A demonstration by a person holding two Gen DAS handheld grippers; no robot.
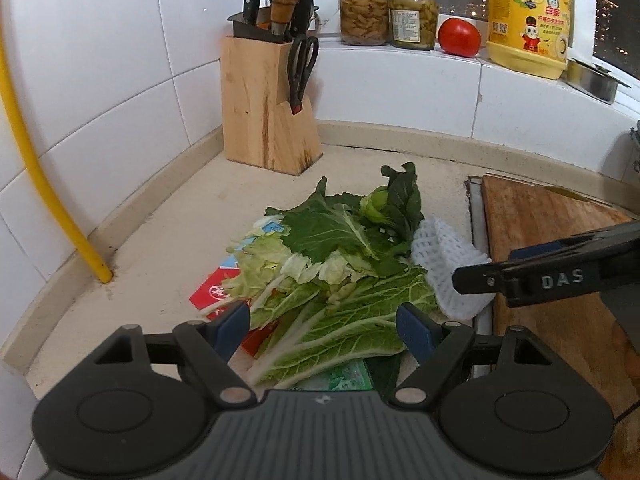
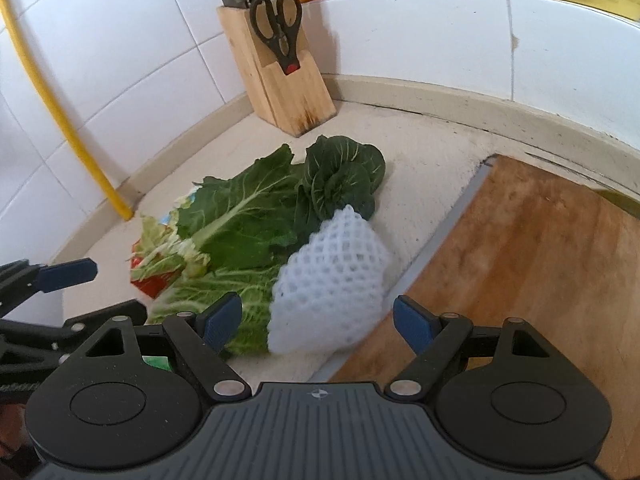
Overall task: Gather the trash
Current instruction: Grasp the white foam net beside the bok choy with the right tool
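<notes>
A pile of green vegetable leaves (image 1: 332,256) lies on the beige counter (image 1: 160,240), over a red wrapper (image 1: 212,294) and a green packet (image 1: 344,376). A white foam net (image 1: 448,264) rests on the pile's right edge. My left gripper (image 1: 324,330) is open just over the near leaves, holding nothing. In the right wrist view my right gripper (image 2: 318,322) is open, and the foam net (image 2: 332,280) lies between and just ahead of its blue pads, which do not press on it. The leaves (image 2: 248,220) spread to its left. The left gripper (image 2: 96,292) shows at the left edge.
A wooden cutting board (image 2: 520,260) lies to the right of the pile. A knife block (image 1: 264,112) with scissors stands in the back corner. A yellow hose (image 1: 48,184) runs down the tiled wall. Jars (image 1: 364,14), a tomato (image 1: 459,37) and a yellow bottle (image 1: 528,20) stand on the ledge.
</notes>
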